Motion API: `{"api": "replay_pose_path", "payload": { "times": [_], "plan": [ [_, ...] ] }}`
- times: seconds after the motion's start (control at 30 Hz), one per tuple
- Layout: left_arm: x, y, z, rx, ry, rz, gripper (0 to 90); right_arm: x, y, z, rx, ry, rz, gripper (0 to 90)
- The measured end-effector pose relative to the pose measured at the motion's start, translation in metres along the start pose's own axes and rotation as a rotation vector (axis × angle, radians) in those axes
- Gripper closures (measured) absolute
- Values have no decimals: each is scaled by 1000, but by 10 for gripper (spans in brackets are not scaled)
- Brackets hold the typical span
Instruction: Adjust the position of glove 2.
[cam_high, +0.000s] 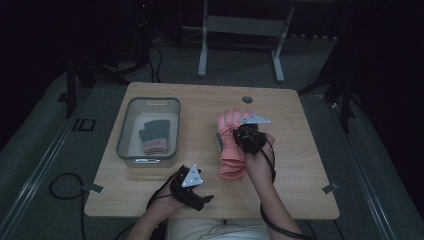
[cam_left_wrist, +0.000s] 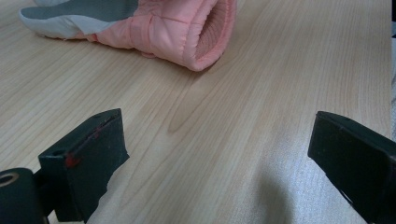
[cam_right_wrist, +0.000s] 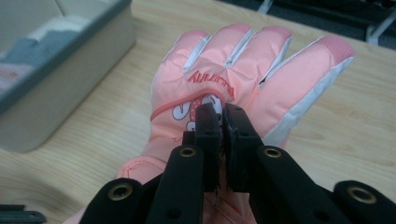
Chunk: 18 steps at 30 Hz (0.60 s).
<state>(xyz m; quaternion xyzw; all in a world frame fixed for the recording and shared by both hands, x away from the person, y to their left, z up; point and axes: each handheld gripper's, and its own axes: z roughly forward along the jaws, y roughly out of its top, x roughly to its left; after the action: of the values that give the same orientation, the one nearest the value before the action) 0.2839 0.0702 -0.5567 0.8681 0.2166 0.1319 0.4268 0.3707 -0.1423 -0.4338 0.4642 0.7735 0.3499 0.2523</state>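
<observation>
**Right gripper pinches the pink glove at mid-table**

A pink ski glove (cam_high: 231, 145) lies on the wooden table (cam_high: 300, 150), a little right of its centre, fingers pointing toward the far edge and cuff toward the near edge. The right gripper (cam_high: 246, 134) sits over the back of the glove; in the right gripper view its jaws are drawn almost together and nip a fold of the pink fabric (cam_right_wrist: 219, 116) just below the printed lettering. The glove's white side panels and four spread fingers show beyond the jaws.

The left gripper (cam_high: 200, 196) rests near the table's near edge, left of the glove's cuff and apart from it. Its jaws stand wide apart with only bare wood between them, and the open cuff (cam_left_wrist: 210, 32) of the glove lies ahead of them.

Toward the left edge stands a grey plastic bin (cam_high: 149, 131) holding a dark grey glove with a pink cuff (cam_high: 154, 136).
</observation>
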Motion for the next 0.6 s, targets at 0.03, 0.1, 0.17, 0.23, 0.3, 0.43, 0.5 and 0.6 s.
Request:
{"api": "replay_pose_path", "payload": {
  "times": [0.03, 0.1, 0.17, 0.23, 0.3, 0.43, 0.5, 0.6],
  "plan": [
    [0, 0, 0, -1, -1, 0, 39, 0, -2, 3, 10, -3, 2, 855],
    [0, 0, 0, -1, 0, -2, 39, 0, -8, 10, 31, -6, 9, 855],
    [0, 0, 1, -3, -1, -5, 39, 0, -13, 18, 54, -4, 11, 855],
    [-1, 0, 1, 4, -2, 0, 39, 0, -19, 25, 74, -3, 13, 855],
    [0, 0, 1, 3, -3, 0, 39, 0, -23, 31, 86, -2, 18, 855],
    [0, 0, 1, 3, -6, 0, 39, 2, -27, 40, 108, 1, 9, 855],
    [-1, 0, 1, -1, -7, -1, 39, 1, -30, 44, 120, 8, 10, 855],
    [-1, 0, 0, -5, -6, -5, 39, -3, -33, 43, 134, 20, 11, 856]
  ]
}}
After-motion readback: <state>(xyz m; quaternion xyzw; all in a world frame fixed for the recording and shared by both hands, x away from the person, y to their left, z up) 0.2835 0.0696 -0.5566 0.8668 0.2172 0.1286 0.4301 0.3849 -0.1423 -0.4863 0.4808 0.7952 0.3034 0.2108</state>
